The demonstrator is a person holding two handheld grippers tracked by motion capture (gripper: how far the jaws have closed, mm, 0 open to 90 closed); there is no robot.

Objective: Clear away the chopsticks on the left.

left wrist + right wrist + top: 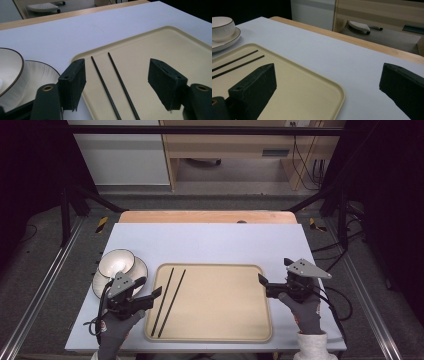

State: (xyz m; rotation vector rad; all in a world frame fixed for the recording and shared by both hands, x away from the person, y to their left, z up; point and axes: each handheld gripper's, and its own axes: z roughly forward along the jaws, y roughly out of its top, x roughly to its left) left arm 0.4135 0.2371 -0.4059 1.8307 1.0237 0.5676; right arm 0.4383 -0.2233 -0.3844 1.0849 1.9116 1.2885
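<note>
Two chopsticks (169, 301) are seen lying side by side on the left part of the tray (225, 320). Just above them the left gripper (150, 296) is held with jaws wide apart and empty. The right gripper (263, 285) is also open and empty, at the tray's right edge. The bowl (116, 262) on its plate (100, 285) stands close by on the left — it could be knocked by the left gripper, or the thin sticks could be rolled apart.

I can read no words, numbers, labels or brand marks on anything before me here; every surface I see is unmarked.
</note>
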